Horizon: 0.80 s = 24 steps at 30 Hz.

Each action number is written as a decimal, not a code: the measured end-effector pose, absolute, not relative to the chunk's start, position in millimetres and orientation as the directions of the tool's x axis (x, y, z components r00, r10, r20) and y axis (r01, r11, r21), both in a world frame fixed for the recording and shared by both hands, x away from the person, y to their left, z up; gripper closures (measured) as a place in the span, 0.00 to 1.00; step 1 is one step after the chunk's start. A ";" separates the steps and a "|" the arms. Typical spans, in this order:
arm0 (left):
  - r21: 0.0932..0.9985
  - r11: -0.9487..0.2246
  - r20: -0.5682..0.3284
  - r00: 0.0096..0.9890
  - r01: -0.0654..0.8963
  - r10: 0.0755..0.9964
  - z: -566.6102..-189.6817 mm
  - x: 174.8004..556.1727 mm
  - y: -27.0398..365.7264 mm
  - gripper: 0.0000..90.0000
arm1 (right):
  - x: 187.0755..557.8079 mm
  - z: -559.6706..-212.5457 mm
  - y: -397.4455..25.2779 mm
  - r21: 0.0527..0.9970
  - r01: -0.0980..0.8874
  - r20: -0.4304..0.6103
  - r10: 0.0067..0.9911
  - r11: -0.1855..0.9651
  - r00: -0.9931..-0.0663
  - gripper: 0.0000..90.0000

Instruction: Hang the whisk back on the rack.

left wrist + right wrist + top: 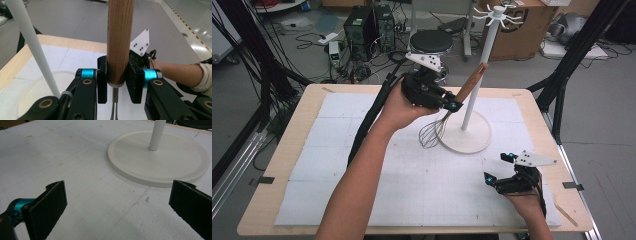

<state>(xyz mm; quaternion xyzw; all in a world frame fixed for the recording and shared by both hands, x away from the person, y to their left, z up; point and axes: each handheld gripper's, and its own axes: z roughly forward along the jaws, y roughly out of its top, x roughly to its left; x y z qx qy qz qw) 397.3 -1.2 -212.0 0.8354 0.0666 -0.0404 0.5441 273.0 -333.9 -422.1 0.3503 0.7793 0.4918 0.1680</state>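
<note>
A whisk with a wooden handle [472,82] and wire loops [432,132] hangs tilted above the table, loops down. My left gripper [451,103] is shut on the handle's lower end; in the left gripper view the handle [120,37] stands clamped between both pads, wires [114,105] below. Right beside it rises a white hook stand with pole [482,70], round base [472,135] and hooks [498,14] on top. My right gripper [498,169] rests low at the table's front right, open with nothing between its pads [47,206], facing the stand's base [160,160].
A white gridded mat [362,165] covers the wooden table [287,145]. Behind the table are a black stool [431,42], computer cases, cables and a cardboard box [524,30]. Black frame legs [569,60] stand at the right.
</note>
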 end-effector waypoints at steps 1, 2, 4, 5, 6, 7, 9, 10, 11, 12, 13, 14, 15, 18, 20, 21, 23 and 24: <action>0.904 -0.399 -0.140 0.988 0.155 0.067 -212.0 397.3 -1.2 0.82 | 273.3 -422.0 -334.1 0.885 0.378 0.080 0.712 0.272 -0.698 0.00; 0.903 -0.400 -0.143 0.988 0.156 0.062 -209.7 399.4 -4.0 0.82 | 273.4 -422.1 -334.0 0.885 0.378 0.079 0.711 0.272 -0.698 0.00; 0.902 -0.402 -0.147 0.987 0.158 0.059 -205.4 403.1 -9.8 0.82 | 273.7 -422.2 -334.0 0.885 0.376 0.077 0.711 0.274 -0.699 0.00; 0.899 -0.411 -0.140 0.989 0.151 0.057 -200.7 406.7 -15.8 0.82 | 273.6 -422.3 -333.9 0.885 0.376 0.077 0.711 0.275 -0.699 0.00; 0.899 -0.411 -0.140 0.989 0.151 0.057 -200.7 406.7 -15.8 0.82 | 273.5 -422.3 -333.7 0.884 0.381 0.082 0.711 0.273 -0.699 0.00; 0.899 -0.410 -0.144 0.988 0.152 0.052 -198.6 408.4 -18.6 0.82 | 273.5 -422.3 -333.7 0.884 0.379 0.080 0.710 0.273 -0.699 0.00; 0.904 -0.398 -0.147 0.988 0.154 0.049 -195.0 411.4 -23.4 0.82 | 273.4 -422.1 -333.8 0.883 0.381 0.082 0.710 0.273 -0.699 0.00; 0.904 -0.398 -0.147 0.988 0.154 0.048 -193.2 412.7 -25.7 0.82 | 273.5 -422.2 -333.7 0.884 0.381 0.083 0.710 0.272 -0.699 0.00; 0.904 -0.400 -0.146 0.988 0.152 0.045 -191.7 414.3 -28.0 0.82 | 273.5 -422.2 -333.7 0.884 0.381 0.083 0.710 0.272 -0.699 0.00; 0.904 -0.401 -0.144 0.988 0.151 0.047 -190.2 415.7 -30.3 0.82 | 273.6 -422.2 -333.5 0.884 0.379 0.081 0.708 0.275 -0.702 0.00; 0.901 -0.408 -0.139 0.989 0.146 0.048 -186.8 419.4 -34.5 0.82 | 273.7 -422.4 -333.3 0.884 0.378 0.080 0.708 0.274 -0.702 0.00; 0.901 -0.408 -0.139 0.989 0.146 0.048 -186.8 419.4 -34.5 0.82 | 273.4 -422.3 -333.0 0.884 0.378 0.080 0.708 0.275 -0.701 0.00; 0.902 -0.407 -0.135 0.990 0.144 0.050 -185.0 421.5 -36.0 0.82 | 272.8 -422.0 -332.8 0.881 0.382 0.080 0.708 0.279 -0.701 0.00; 0.906 -0.396 -0.134 0.989 0.150 0.066 -177.8 428.4 -40.6 0.82 | 272.7 -422.0 -332.6 0.882 0.382 0.081 0.707 0.278 -0.702 0.00; 0.907 -0.394 -0.134 0.989 0.149 0.066 -176.0 430.3 -41.5 0.82 | 273.5 -422.2 -333.4 0.884 0.376 0.076 0.707 0.279 -0.703 0.00; 0.913 -0.378 -0.137 0.988 0.154 0.072 -173.2 434.2 -42.7 0.82 | 273.6 -422.1 -333.6 0.883 0.378 0.079 0.707 0.277 -0.703 0.00; 0.914 -0.370 -0.146 0.986 0.165 0.078 -171.8 438.6 -43.7 0.82 | 273.6 -421.9 -334.2 0.885 0.378 0.082 0.708 0.273 -0.702 0.00; 0.911 -0.378 -0.141 0.986 0.163 0.084 -170.8 440.9 -44.2 0.82 | 273.6 -421.9 -334.4 0.885 0.379 0.084 0.707 0.271 -0.702 0.00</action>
